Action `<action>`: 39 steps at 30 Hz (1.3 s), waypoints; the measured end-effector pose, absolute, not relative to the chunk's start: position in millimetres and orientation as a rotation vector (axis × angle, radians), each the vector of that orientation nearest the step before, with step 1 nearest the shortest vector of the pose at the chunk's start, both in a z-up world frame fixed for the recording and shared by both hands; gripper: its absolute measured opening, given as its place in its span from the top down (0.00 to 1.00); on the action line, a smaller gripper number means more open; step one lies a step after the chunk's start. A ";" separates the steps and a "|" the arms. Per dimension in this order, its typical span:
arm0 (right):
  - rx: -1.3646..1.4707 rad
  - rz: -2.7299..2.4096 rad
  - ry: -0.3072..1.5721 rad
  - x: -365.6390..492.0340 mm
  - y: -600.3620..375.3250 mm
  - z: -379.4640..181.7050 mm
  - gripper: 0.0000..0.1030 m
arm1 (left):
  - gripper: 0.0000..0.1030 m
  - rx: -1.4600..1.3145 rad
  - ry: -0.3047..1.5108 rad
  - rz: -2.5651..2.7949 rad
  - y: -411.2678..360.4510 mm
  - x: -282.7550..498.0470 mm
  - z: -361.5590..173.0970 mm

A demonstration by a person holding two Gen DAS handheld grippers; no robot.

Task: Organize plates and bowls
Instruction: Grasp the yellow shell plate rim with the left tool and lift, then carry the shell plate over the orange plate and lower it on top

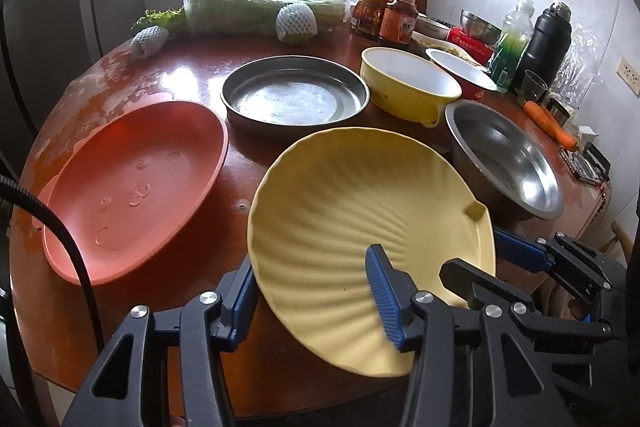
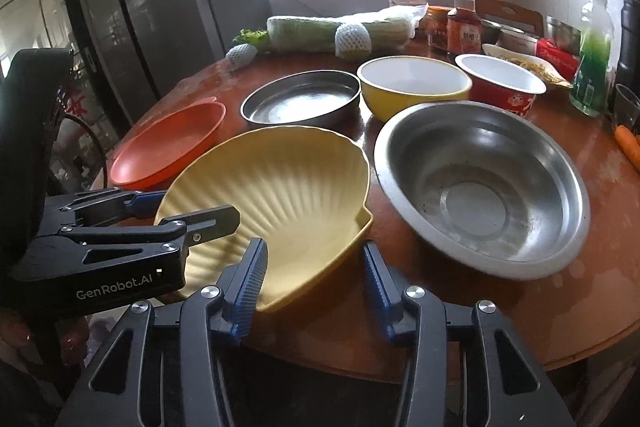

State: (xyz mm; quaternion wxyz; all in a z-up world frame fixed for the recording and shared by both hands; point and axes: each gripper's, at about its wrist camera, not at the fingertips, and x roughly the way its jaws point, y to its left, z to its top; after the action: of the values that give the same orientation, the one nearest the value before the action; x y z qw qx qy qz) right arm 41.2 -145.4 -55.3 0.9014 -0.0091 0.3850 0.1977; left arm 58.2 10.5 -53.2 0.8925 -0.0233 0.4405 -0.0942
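Note:
A pale yellow shell-shaped plate (image 1: 352,227) sits tilted at the table's near edge; it also shows in the right wrist view (image 2: 280,199). My left gripper (image 1: 312,291) has its fingers astride the plate's near rim, one under and one on top. My right gripper (image 2: 314,279) is open around the plate's right corner; it shows in the left wrist view (image 1: 484,259) too. An orange oval plate (image 1: 136,187), a round steel pan (image 1: 294,97), a yellow bowl (image 1: 408,79), a red bowl (image 1: 460,67) and a large steel bowl (image 1: 504,155) stand on the table.
The round brown table (image 1: 224,75) carries a wrapped cabbage (image 1: 256,11), netted fruit (image 1: 296,23), sauce jars and bottles (image 1: 396,15), a green bottle (image 1: 512,43), a black flask (image 1: 548,43) and a carrot (image 1: 548,119) along the back and right. A black cable (image 1: 60,239) hangs at left.

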 end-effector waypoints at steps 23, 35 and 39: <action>-0.047 0.480 0.692 31.5 -103.4 -9.4 0.54 | 0.51 -0.089 0.763 -0.099 61.6 33.5 5.1; -0.085 0.552 0.613 48.7 -53.9 24.5 0.54 | 0.51 -0.108 0.718 -0.023 106.6 37.1 23.2; -0.099 0.563 0.615 56.3 -40.4 22.3 0.54 | 0.51 -0.116 0.729 -0.008 118.5 42.4 18.9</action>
State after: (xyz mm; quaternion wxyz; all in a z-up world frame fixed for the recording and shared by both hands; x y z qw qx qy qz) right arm 56.3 -40.4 22.3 0.9132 -0.0479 0.2985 0.2734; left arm 42.4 118.5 18.9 0.9327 -0.0565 0.3562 -0.0038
